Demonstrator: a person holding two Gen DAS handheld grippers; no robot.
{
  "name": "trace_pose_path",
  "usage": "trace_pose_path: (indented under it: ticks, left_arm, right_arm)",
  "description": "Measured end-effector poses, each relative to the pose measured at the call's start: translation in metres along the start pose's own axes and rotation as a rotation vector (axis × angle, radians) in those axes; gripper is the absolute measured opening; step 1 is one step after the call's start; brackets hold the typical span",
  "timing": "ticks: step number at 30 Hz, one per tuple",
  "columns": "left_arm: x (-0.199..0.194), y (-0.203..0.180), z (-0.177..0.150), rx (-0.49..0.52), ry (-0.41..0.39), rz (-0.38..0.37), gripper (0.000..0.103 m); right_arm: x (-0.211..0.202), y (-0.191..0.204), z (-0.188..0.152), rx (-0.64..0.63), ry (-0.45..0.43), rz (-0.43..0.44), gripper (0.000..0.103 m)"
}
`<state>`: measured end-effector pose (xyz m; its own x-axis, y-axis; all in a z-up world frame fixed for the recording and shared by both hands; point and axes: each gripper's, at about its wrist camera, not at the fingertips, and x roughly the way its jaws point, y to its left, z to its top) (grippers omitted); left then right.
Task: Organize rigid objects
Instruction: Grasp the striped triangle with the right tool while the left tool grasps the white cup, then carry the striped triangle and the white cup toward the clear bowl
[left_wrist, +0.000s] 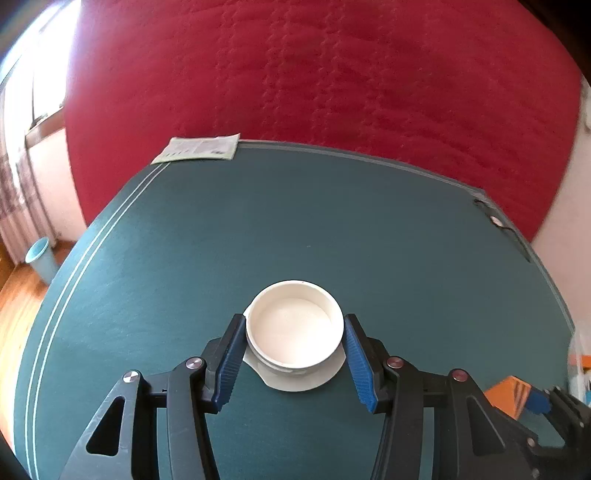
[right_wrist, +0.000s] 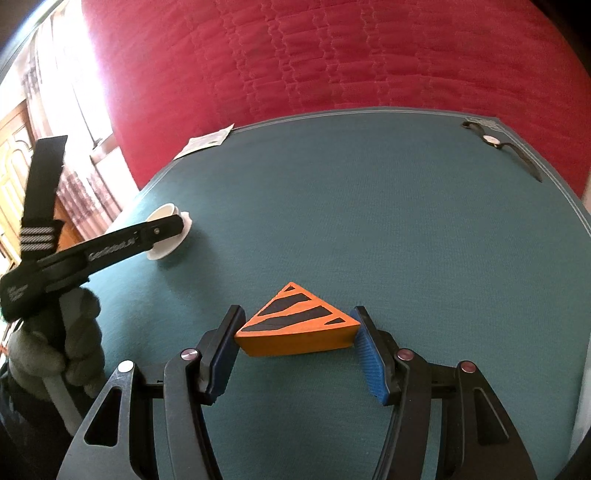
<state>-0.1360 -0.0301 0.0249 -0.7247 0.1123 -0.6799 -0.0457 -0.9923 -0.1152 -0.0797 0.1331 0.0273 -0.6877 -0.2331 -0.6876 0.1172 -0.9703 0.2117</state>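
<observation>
A white round cup (left_wrist: 294, 325) stands on a white saucer (left_wrist: 325, 378) on the teal table. My left gripper (left_wrist: 294, 328) has its blue pads against both sides of the cup. An orange wedge block with black stripes (right_wrist: 297, 325) lies on the table between the fingers of my right gripper (right_wrist: 297, 328), whose pads touch both of its ends. The cup and saucer (right_wrist: 168, 232) show again at the left of the right wrist view, with the left gripper's finger (right_wrist: 162, 227) across them. The wedge (left_wrist: 506, 395) shows at the lower right of the left wrist view.
A paper sachet (left_wrist: 199, 148) lies at the table's far left corner. A wristwatch (right_wrist: 493, 140) lies at the far right corner. A red quilt (left_wrist: 332, 74) rises behind the table (left_wrist: 332, 229). A light blue bin (left_wrist: 38, 258) stands on the floor at the left.
</observation>
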Motion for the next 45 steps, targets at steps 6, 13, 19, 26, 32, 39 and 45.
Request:
trace_pose_path:
  ticks: [6,13,19,26,32,39,45]
  left_arm:
    - [-0.009,-0.014,-0.002,0.044,-0.028,-0.043,0.055]
    - [-0.011,-0.029,-0.007,0.085,-0.026,-0.068,0.055]
    - [-0.014,-0.040,-0.013,0.126,-0.022,-0.103,0.055]
    - [-0.013,-0.047,-0.019,0.151,-0.014,-0.110,0.055]
    - [-0.014,-0.050,-0.021,0.161,-0.014,-0.097,0.055]
    - [-0.019,-0.055,-0.028,0.160,0.007,-0.115,0.055]
    - [-0.027,-0.069,-0.034,0.176,0.029,-0.146,0.055]
  right_arm:
    - [-0.003,-0.006,0.000,0.038,-0.013,-0.035,0.060]
    - [-0.012,-0.013,-0.004,0.092,-0.031,-0.065,0.060]
    - [-0.023,-0.022,-0.010,0.138,-0.032,-0.082,0.060]
    - [-0.053,-0.040,-0.013,0.211,-0.065,-0.089,0.060]
    - [-0.091,-0.048,-0.008,0.218,-0.147,-0.113,0.060]
    - [-0.132,-0.073,-0.010,0.238,-0.234,-0.202,0.060]
    - [-0.154,-0.107,-0.021,0.280,-0.252,-0.288,0.060]
